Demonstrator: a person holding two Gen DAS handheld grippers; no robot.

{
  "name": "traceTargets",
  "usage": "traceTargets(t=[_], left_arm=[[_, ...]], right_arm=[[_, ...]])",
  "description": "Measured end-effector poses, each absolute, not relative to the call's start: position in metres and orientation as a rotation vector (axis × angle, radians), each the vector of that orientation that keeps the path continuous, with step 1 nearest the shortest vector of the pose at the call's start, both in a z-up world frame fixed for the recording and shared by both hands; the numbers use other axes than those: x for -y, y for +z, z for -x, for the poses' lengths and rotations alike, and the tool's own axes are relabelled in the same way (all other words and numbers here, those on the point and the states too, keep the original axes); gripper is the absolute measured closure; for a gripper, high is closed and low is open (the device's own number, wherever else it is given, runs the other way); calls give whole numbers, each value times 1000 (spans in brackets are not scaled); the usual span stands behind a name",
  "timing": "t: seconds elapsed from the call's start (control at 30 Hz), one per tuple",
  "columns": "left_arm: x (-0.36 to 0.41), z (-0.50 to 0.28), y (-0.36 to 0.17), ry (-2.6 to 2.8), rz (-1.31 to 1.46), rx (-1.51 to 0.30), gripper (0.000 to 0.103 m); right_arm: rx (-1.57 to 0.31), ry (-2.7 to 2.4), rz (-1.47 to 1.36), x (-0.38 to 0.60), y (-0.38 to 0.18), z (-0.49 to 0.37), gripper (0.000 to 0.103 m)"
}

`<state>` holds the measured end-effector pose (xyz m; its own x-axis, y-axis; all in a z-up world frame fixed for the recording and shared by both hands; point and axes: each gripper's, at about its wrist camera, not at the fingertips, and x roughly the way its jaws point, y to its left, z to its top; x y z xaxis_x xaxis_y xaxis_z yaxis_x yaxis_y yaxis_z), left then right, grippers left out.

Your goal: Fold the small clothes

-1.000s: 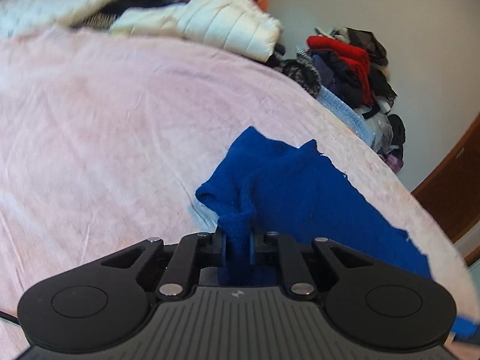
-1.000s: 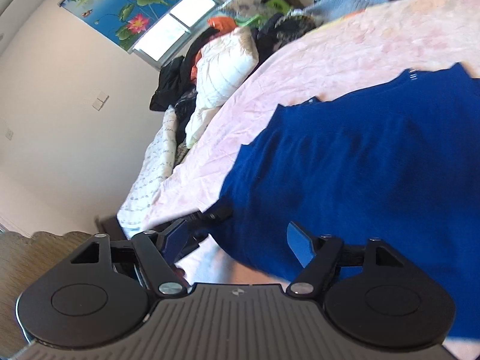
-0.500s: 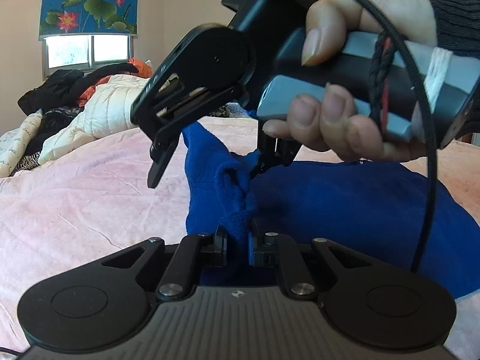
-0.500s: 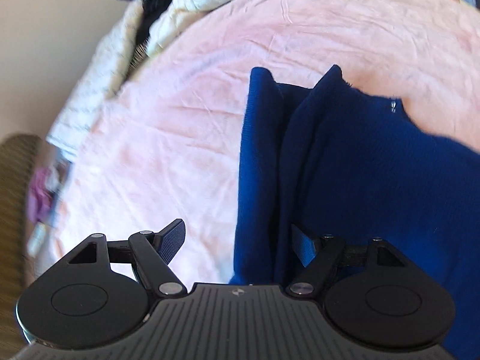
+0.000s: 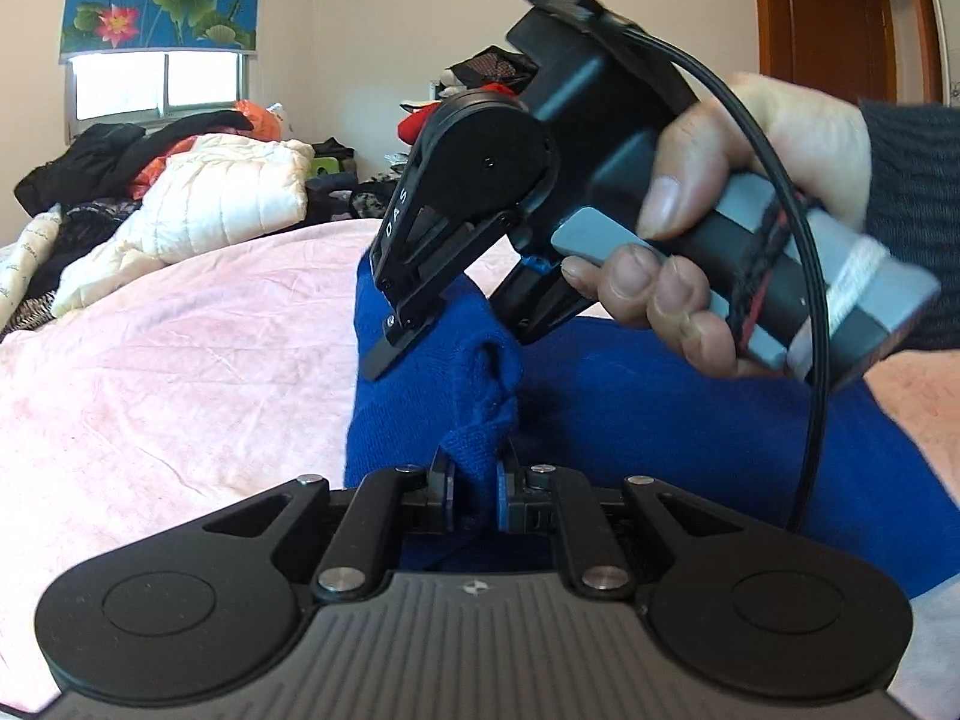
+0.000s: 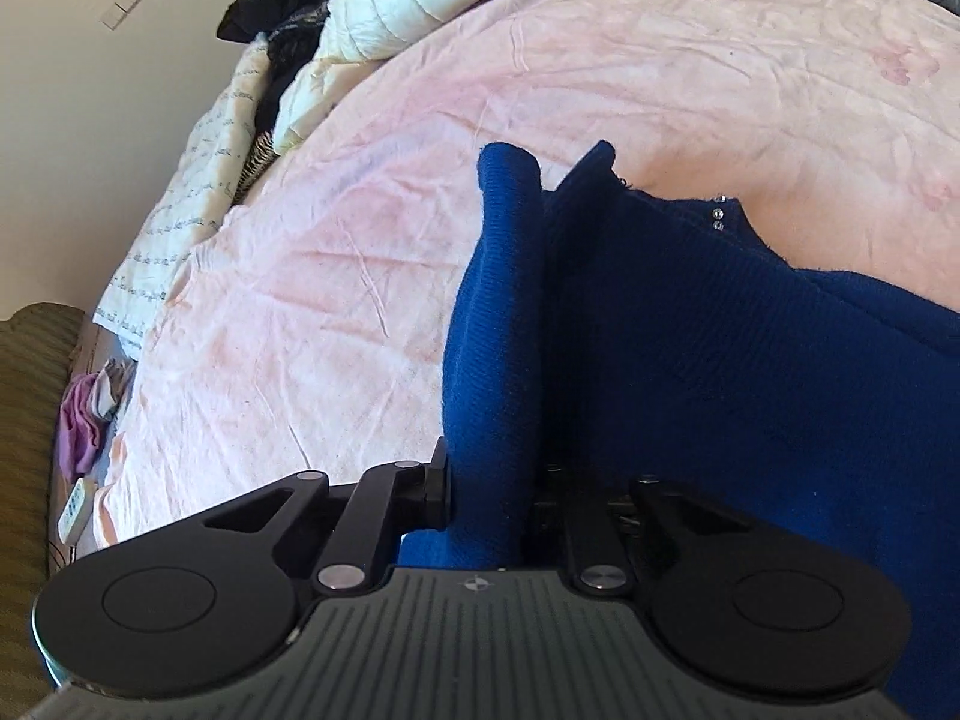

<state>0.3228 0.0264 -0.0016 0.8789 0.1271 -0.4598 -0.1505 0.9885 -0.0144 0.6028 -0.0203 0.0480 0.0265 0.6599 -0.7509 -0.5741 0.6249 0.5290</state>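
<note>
Right tongs (image 6: 489,498) newly clamped; blue sweater (image 6: 720,360) lengthwise away.

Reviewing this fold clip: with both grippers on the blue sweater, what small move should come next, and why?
Probably lift both pinched edges together and carry them across the garment. The left gripper is shut on a bunched fold of the blue sweater; the right gripper has just been closing and now clamps a rolled edge, the rest lying on the pink bedspread.

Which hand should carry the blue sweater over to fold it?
Probably right: its fingers have just closed on the blue sweater fold edge. The left fingers only pinch a bunched bit.
</note>
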Motion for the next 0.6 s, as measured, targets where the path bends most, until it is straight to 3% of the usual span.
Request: traceTargets(t=[0.3, 0.6], left_arm=[[32, -322, 26, -40, 87, -447, 91], [122, -321, 13, -199, 68, -524, 91]], right_arm=[[-1145, 923, -195, 147, 80, -617, 85], [-1141, 780, -331, 255, 48, -616, 85]])
